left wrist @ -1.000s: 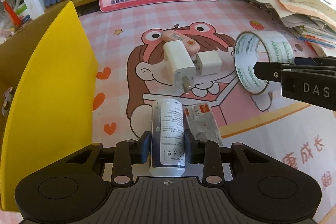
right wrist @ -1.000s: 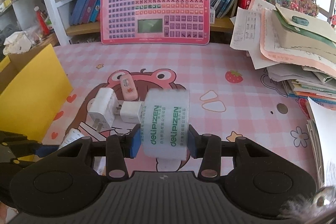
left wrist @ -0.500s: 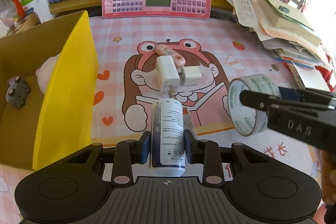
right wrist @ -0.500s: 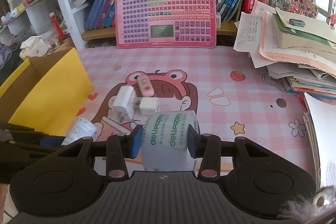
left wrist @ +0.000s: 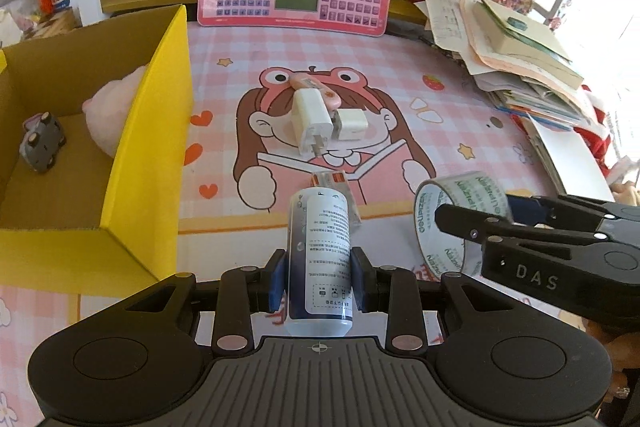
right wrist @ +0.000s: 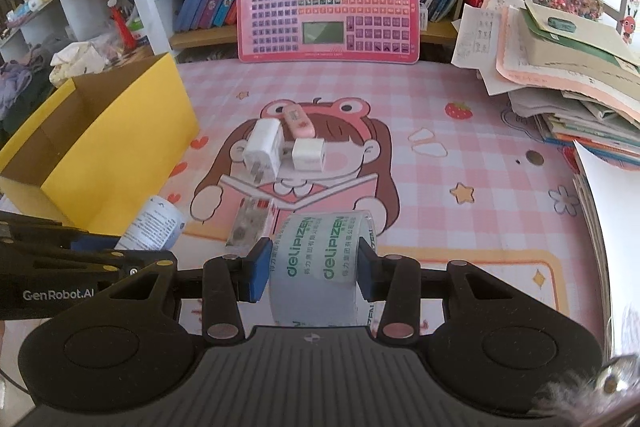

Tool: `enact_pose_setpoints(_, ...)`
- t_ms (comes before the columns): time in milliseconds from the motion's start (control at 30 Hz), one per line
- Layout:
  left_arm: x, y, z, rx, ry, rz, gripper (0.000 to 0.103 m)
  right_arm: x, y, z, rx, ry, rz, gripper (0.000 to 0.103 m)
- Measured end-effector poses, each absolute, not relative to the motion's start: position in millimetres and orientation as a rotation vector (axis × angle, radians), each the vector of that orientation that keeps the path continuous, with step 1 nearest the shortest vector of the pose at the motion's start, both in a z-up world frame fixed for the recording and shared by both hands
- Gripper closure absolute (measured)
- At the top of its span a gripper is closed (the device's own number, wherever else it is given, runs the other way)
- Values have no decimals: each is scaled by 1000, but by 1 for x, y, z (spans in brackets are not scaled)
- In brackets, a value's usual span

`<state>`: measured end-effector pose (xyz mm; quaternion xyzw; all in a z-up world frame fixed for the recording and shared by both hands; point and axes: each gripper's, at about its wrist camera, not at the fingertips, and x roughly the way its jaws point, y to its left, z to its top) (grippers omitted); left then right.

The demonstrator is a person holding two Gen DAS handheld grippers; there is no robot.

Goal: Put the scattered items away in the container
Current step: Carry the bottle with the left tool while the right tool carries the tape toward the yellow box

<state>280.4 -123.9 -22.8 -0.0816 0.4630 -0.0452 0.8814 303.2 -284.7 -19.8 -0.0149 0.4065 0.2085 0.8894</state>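
I have the left gripper [left wrist: 319, 281] clenched on a white bottle [left wrist: 320, 259], its blue pads pressing both sides of the label, the bottle lying along the fingers at lower centre of the left view and lifted clear of the mat [left wrist: 460, 123]. My right gripper [right wrist: 313, 273] is grasping a tape roll [right wrist: 320, 267], gripped across its width at lower centre of the right view; the same roll shows at the right edge of the left view, off the mat. The box [left wrist: 156, 131], yellow outside and brown inside, stands at the left of both views; inside it, in the left view, I see a grey toy car [left wrist: 42, 143] at the far left and a pink soft toy [left wrist: 116, 107] against the near wall. Still out on the mat, at the centre of each frame, are a large white charger [left wrist: 312, 123], a small white charger [left wrist: 351, 125] just to its right and touching it, and a pink stick-shaped item [left wrist: 316, 91] resting across their upper ends. A clear packet [right wrist: 250, 223] with red print lies just below them, above the bottle tip in the left view. A pink keyboard toy [right wrist: 328, 1] leans against the shelf at the top, and a paper stack [right wrist: 560, 75] fills the upper right.
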Motion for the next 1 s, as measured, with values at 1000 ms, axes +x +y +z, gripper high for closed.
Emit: enact_pose_setpoints(1000,153,-35,-8,-289,884,-267,72,164,-211,13,-86,816,338,62)
